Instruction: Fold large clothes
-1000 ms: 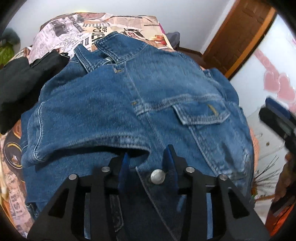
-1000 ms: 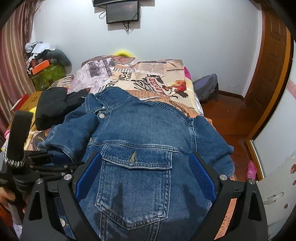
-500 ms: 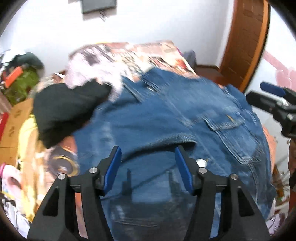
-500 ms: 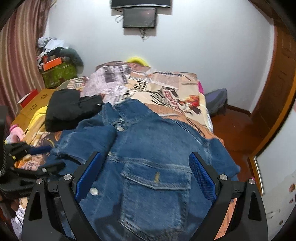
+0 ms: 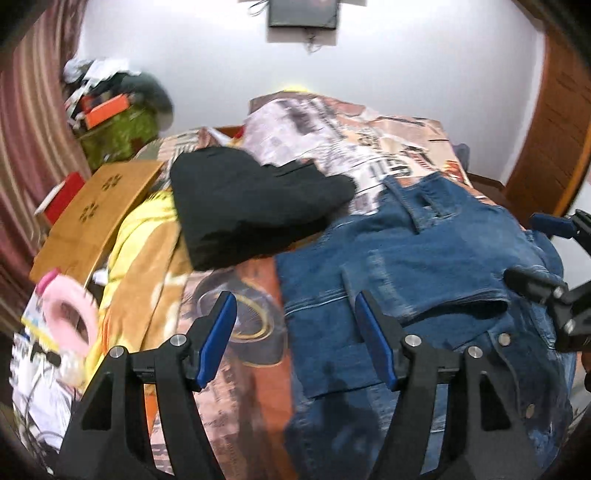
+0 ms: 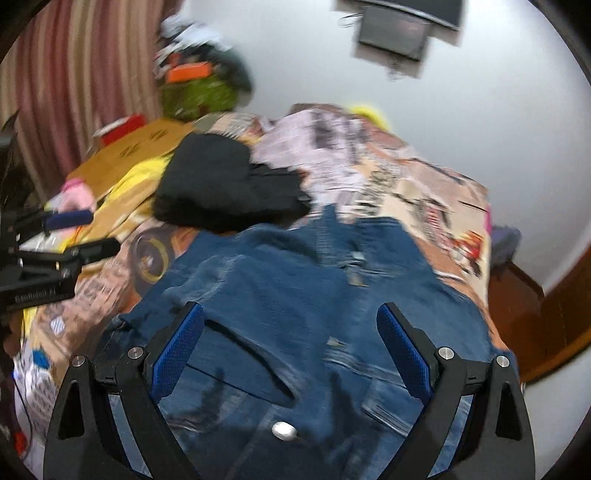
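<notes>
While both frames are blurred, the main things can be told. The jacket [image 5: 424,266] is of blue denim and lies spread on the bed [image 5: 369,147], on the side toward the door [image 5: 554,110]. One sleeve [image 5: 436,291] is folded across the front of it, and some metal buttons [image 5: 503,338] show near the lower edge.

The left gripper [image 5: 295,336] has its jaws wide apart and holds nothing. It hangs above the left edge of the jacket: the left finger is over the printed bed cover, the right finger over the denim. I cannot tell if it touches the cloth.

The right gripper [image 6: 291,354] also has its jaws wide apart and holds nothing. It is above the middle of the jacket [image 6: 295,295], and between its fingers lie the folded sleeve and one button [image 6: 283,430].

A black garment [image 5: 251,199] lies on the bed just beside the collar of the jacket. Further left are a yellow cloth [image 5: 140,221], a brown board [image 5: 99,218] and a pink ring [image 5: 70,317]. A screen [image 5: 303,14] hangs on the white wall, and a striped curtain [image 5: 33,129] is at the left.
</notes>
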{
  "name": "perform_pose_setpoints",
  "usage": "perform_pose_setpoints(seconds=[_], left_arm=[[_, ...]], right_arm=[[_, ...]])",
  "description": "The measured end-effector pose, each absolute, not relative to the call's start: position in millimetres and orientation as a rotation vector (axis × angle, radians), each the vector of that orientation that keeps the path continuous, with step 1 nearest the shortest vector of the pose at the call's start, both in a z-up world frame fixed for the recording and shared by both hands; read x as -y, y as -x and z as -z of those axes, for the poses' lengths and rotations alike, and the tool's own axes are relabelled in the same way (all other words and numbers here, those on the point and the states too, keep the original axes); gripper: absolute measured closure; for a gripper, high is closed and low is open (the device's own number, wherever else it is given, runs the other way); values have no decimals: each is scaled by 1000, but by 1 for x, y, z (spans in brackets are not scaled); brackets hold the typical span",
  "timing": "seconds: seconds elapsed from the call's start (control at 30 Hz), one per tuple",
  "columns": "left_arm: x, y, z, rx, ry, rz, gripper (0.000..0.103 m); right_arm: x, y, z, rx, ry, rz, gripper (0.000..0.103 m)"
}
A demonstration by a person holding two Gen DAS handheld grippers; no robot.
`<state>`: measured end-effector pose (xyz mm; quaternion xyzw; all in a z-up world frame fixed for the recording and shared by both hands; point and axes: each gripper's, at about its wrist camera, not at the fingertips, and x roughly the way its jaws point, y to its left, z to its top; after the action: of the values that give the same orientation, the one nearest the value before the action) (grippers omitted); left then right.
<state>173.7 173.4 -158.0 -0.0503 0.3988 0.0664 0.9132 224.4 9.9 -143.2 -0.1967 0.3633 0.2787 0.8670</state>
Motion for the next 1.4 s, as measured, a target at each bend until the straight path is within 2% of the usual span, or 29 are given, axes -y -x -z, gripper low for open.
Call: perform_pose_setpoints(seconds=[0.4, 0.47, 0.53, 0.67, 0.73, 0.93, 1.13, 1.4], left_arm=[[-202, -160, 186, -873, 168, -176, 38], [-203, -160, 187, -875, 170, -176, 38], [-205, -160, 187, -876, 170, -174, 38], [-203, -161, 189, -879, 165, -173, 38], [-202, -162, 189, -879, 165, -171, 38], [-193, -163, 182, -865, 150, -158, 38], [-181, -163, 169, -837, 120, -147, 38], [-162, -169, 157, -818, 101, -121, 38]], right_arm=[[-89, -229, 211, -935, 660, -763, 12], [-92, -230, 218, -941, 685, -753, 16], [-93, -232, 223, -949, 707, -742, 33], [-91, -234, 228, -949, 725, -729, 45], [-87, -234, 225, -929, 720, -727, 62], [-69, -241, 206, -911, 597, -734, 83], [-45, -254, 174, -897, 429, -712, 87], [12, -265, 126, -833, 223, -630, 88]])
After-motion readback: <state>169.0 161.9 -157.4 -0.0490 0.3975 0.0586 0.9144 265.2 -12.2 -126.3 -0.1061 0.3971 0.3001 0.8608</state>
